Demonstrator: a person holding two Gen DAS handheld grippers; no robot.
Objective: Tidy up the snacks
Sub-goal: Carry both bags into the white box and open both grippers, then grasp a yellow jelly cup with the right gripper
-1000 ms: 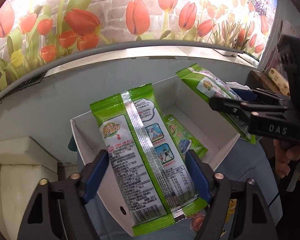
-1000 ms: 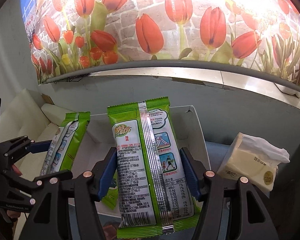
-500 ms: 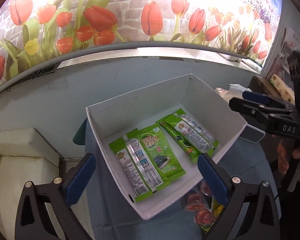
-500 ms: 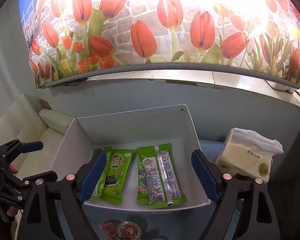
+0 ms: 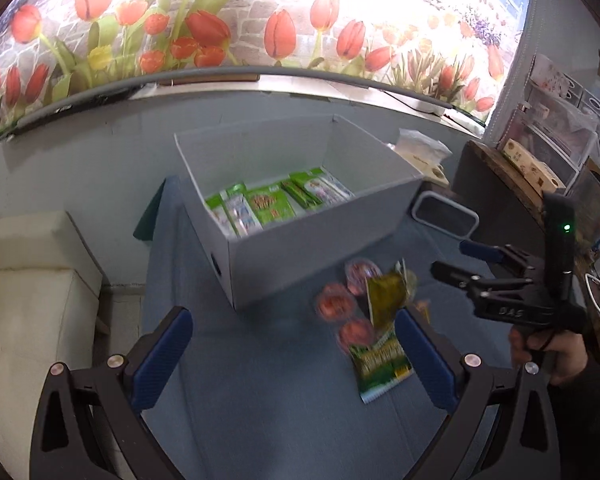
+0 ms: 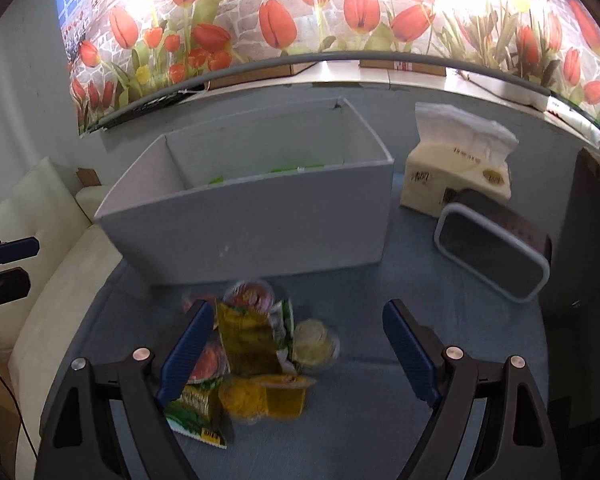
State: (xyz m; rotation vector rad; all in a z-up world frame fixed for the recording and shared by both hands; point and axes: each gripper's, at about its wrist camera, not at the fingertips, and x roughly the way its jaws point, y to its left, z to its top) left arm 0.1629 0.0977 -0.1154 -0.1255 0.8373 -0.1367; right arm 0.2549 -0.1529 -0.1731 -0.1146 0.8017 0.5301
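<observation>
While the left gripper [image 5: 292, 352] hangs over the blue cloth [image 5: 260, 400] with its jaws spread wide and nothing between them, a white sofa [image 5: 28, 280] sits at the far left beside the table. Next comes the white box [image 5: 312, 240], standing on the cloth with green packets [image 5: 268, 204] lying flat on its floor. Just in front of the box, on the cloth, is a loose heap of snacks: red-lidded cups [image 5: 334, 306], a yellow-green pouch [image 5: 386, 294] and a green packet [image 5: 380, 364] nearest the camera, all somewhat blurred. Behind the box to the right stand a tissue pack [image 5: 420, 152] and a tilted container [image 5: 446, 214] with a pale rim. At the far right a hand [image 5: 548, 352] holds the right gripper [image 5: 460, 260], its jaws apart and empty.

From the right wrist, the heap lies between and just left of the released right gripper [image 6: 298, 354]: the pouch [image 6: 248, 340], a pale cup [image 6: 316, 344], yellow jelly cups [image 6: 268, 398], none of them gripped. The box [image 6: 260, 232] stands beyond, the tissue pack [image 6: 456, 160] and container [image 6: 496, 252] to its right.
</observation>
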